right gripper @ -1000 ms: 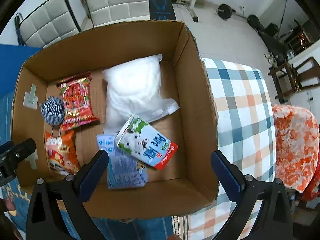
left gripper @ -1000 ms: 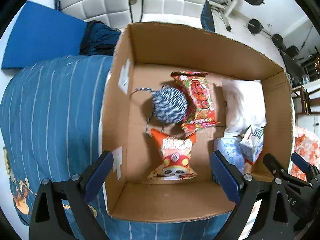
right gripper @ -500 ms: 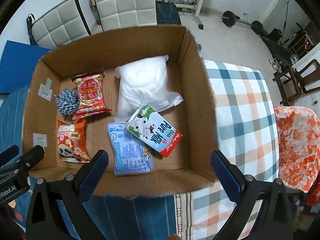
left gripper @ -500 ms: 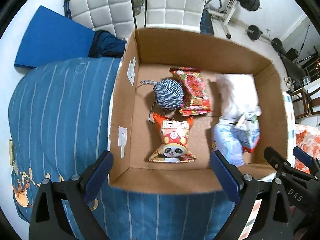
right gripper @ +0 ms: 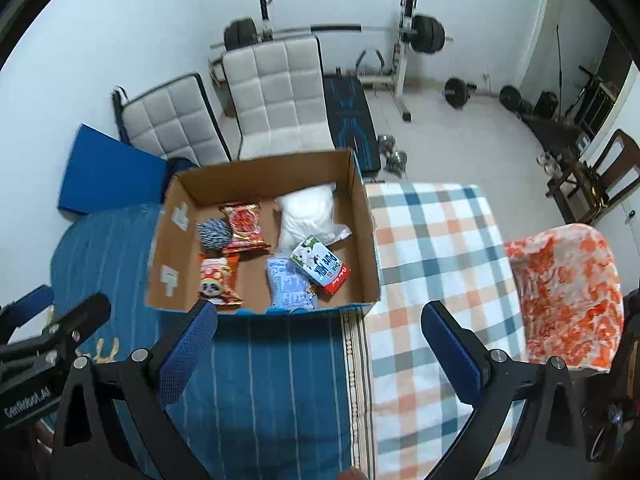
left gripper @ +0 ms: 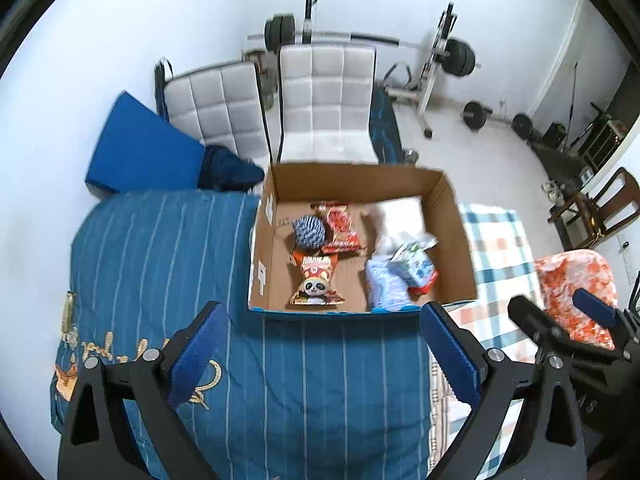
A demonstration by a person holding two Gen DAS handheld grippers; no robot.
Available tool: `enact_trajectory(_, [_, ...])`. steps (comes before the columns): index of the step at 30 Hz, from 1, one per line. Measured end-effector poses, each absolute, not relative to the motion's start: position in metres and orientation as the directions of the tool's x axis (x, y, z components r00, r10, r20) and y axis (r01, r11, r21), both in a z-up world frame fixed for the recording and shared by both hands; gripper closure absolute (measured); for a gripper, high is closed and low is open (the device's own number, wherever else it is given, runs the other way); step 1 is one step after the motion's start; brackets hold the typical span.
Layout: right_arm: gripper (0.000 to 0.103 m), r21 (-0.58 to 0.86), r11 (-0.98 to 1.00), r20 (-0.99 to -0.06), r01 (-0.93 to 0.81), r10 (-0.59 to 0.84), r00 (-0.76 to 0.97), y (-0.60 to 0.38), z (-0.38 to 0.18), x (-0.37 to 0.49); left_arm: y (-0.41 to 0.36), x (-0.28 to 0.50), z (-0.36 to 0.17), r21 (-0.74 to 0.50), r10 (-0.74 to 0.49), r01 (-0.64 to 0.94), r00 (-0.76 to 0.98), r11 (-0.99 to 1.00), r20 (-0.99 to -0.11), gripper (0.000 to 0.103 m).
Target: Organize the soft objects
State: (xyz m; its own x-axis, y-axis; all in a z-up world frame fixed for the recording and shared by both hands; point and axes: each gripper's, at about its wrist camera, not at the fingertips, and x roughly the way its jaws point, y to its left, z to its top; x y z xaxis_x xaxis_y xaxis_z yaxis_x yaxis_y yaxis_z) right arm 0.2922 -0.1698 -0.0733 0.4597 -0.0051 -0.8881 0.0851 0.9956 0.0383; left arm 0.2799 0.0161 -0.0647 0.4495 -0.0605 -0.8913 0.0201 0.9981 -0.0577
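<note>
An open cardboard box [left gripper: 456,224] [right gripper: 366,232] sits on the bed. Inside lie a blue-white yarn ball [left gripper: 309,232] [right gripper: 215,232], a red snack bag [left gripper: 339,228] [right gripper: 244,224], a panda snack bag [left gripper: 317,280] [right gripper: 218,280], a white pillow bag [left gripper: 400,220] [right gripper: 310,216], a milk carton [left gripper: 416,266] [right gripper: 322,266] and a light blue pack [left gripper: 384,286] [right gripper: 288,284]. My left gripper [left gripper: 324,356] is open and empty, high above the blue bedding, well short of the box. My right gripper [right gripper: 320,354] is open and empty, also raised near the box's front edge.
Blue striped bedding [left gripper: 160,264] lies left of the box, a plaid blanket [right gripper: 432,248] right of it, and an orange floral cloth [right gripper: 564,292] far right. White padded chairs [left gripper: 326,100], a blue mat [left gripper: 140,152] and weight equipment [right gripper: 424,34] stand beyond the bed.
Both grippers have pulled up and back from the box, so it looks much smaller and the room shows. Both stay open; the box contents have not moved.
</note>
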Motion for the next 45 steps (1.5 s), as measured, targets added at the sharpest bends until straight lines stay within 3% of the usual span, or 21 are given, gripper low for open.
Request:
enact_trajectory(7, [0.000,0.072,0.996,-0.850,0.055,0.033,0.526,-0.174,-0.008,0.229,0.018,0.230,0.005,-0.092,-0.088,0.020,0.553,0.996,-0.829,0.004])
enact_trajectory(16, [0.000,0.081,0.997,-0.822,-0.001,0.067,0.565,-0.174,0.048,0.163,0.022,0.177,0.049,-0.088,-0.079,0.013,0.595,0.996,-0.800,0.004])
enact_trajectory(45, [0.000,0.042,0.996,-0.771,0.080,-0.019,0.636,-0.191,0.080,0.170,0.007,0.168,0.062,-0.010,-0.012,0.006,0.657,1.000,-0.754,0.004])
